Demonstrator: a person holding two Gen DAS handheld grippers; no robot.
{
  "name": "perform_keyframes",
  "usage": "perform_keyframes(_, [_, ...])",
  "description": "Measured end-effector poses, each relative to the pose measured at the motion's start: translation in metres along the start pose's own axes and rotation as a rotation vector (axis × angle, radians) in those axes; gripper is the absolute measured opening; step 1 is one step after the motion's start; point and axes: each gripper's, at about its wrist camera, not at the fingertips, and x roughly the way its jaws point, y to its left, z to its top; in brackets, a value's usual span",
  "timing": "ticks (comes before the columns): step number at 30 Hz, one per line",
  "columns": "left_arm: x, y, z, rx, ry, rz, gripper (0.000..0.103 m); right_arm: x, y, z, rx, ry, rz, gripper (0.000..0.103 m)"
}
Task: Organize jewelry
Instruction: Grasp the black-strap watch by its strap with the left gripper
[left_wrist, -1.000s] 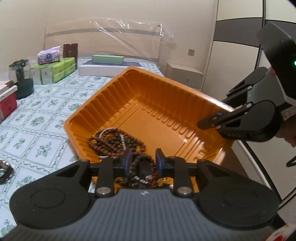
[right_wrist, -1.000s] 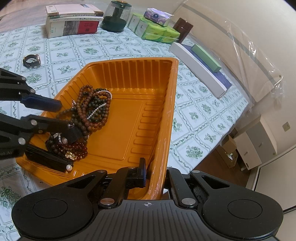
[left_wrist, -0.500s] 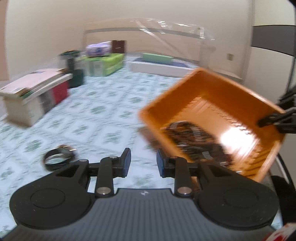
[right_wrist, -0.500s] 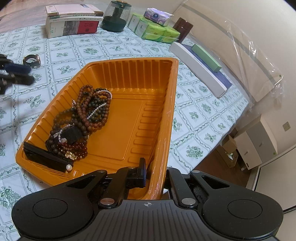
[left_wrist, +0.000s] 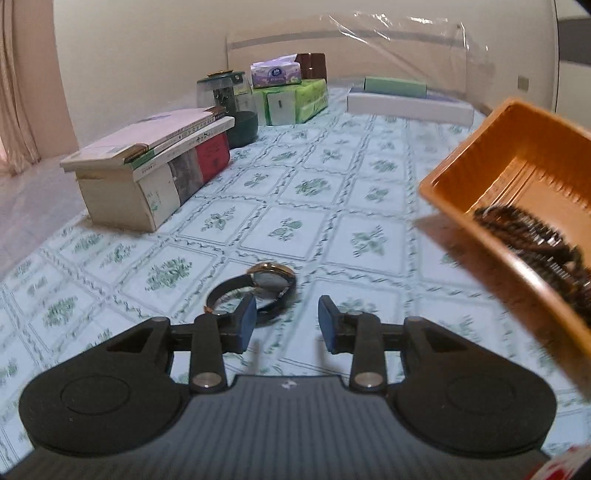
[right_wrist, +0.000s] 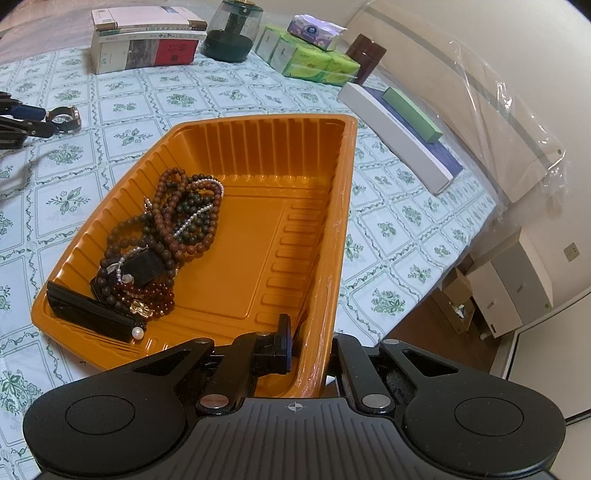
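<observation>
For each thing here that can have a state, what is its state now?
left gripper: open, empty, just short of the watch.
right gripper: shut on the tray's wall.
watch: lying on the tablecloth, outside the tray.
orange tray: held, tilted.
bead strands: piled inside the tray.
tissue box: open, tissue showing.

Glossy orange plastic tray

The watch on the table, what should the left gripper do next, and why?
Probably ease the left gripper forward and down so its open jaws straddle the watch, then close. The watch lies on the tablecloth just ahead, outside the orange tray that the right gripper holds by its wall.
</observation>
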Motion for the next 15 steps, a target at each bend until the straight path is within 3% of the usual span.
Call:
perform_keyframes(5, [0.022,-0.003,0.005,0.084,0.015,0.027,0.037,0.001,0.000,0.000,0.000,0.002,0.000,0.005])
perform_keyframes(13, [0.049,-0.006,0.016,0.128,0.092,-0.022,0.036,0.003,0.000,-0.001,0.004,0.008,0.000,0.005])
perform_keyframes(15, [0.049,-0.006,0.016,0.125,0.097,-0.023,0.026,0.003,0.000,-0.001,0.005,0.007,0.001,0.005])
